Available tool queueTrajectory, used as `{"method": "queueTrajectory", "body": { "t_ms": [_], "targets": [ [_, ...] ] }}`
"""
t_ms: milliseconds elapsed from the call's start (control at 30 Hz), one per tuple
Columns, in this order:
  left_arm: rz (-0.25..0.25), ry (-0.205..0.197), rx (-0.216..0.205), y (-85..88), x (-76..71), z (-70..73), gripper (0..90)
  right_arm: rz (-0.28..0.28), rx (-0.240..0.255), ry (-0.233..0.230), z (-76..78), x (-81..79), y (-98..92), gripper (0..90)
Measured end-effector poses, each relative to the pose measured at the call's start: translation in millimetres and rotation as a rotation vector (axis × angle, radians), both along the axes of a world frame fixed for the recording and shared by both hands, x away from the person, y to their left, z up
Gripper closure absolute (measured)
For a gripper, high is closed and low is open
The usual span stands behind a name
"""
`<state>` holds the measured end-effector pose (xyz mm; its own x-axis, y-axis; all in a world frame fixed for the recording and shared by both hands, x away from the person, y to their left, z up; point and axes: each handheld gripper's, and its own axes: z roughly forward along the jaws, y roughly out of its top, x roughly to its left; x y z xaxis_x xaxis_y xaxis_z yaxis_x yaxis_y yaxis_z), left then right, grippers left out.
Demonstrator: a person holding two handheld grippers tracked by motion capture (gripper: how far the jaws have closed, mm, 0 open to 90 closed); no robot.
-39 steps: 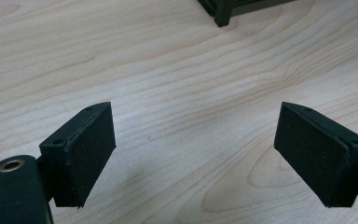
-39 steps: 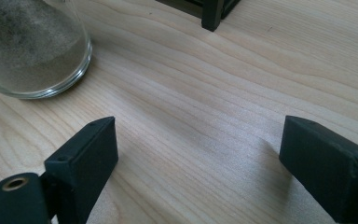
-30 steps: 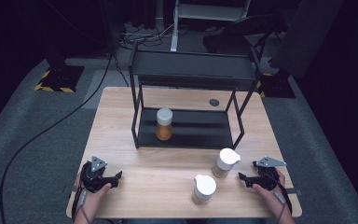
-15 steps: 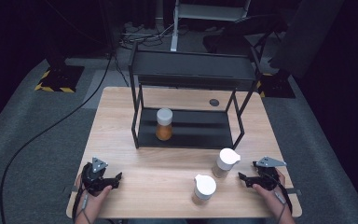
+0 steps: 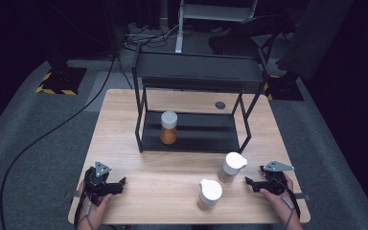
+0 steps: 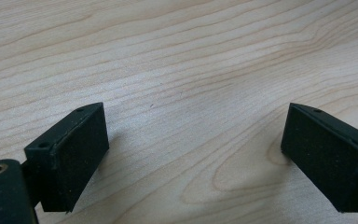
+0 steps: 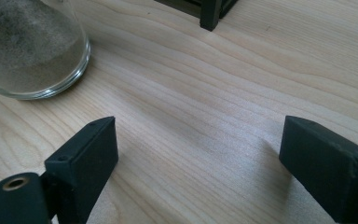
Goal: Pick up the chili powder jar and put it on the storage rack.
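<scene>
My left gripper (image 5: 122, 184) rests low over the wooden table (image 5: 172, 165) near its front left corner; its jaws have just been opening and now stand open over bare wood (image 6: 191, 116), nothing between them. My right gripper (image 5: 247, 182) sits near the front right, open and empty (image 7: 196, 149). Just left of it stands a white-lidded jar (image 5: 231, 166) whose glass base with grey-brown powder (image 7: 28, 51) shows in the right gripper view. A second white-lidded jar (image 5: 209, 193) stands nearer the front edge. A jar of orange powder (image 5: 168, 127) stands on the lower shelf of a black rack (image 5: 196, 72).
The black two-tier rack takes up the far half of the table; one of its legs (image 7: 210, 16) stands just beyond my right gripper. A small dark round disc (image 5: 220, 105) lies behind the rack. Dark floor with cables surrounds the table.
The left gripper's jaws look slightly wider apart than a second ago. Both hands and all three jars have stayed put.
</scene>
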<state>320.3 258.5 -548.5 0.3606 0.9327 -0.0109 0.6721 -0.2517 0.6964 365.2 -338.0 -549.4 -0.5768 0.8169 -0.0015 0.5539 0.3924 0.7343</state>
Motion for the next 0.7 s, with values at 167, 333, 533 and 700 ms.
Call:
{"method": "queueTrajectory", "body": {
  "t_ms": [167, 333, 533, 700],
  "targets": [
    [-0.008, 0.003, 0.003, 0.1, 0.2, -0.1, 5.1, -0.024, -0.001, 0.005, -0.1, -0.4, -2.9, 8.2],
    [-0.008, 0.004, 0.003, 0.0, 0.2, -0.1, 4.9, -0.03, 0.014, -0.018, 1.1, -5.5, -6.7, 7.4],
    [-0.009, 0.005, 0.003, -0.1, 0.2, -0.1, 4.5, -0.048, 0.033, -0.025, 5.6, -10.1, -10.3, 7.4],
    [-0.012, 0.007, 0.003, -0.2, 0.0, -0.2, 3.8, -0.072, 0.084, -0.041, 13.9, -15.4, -13.7, 7.4]
  ]
}}
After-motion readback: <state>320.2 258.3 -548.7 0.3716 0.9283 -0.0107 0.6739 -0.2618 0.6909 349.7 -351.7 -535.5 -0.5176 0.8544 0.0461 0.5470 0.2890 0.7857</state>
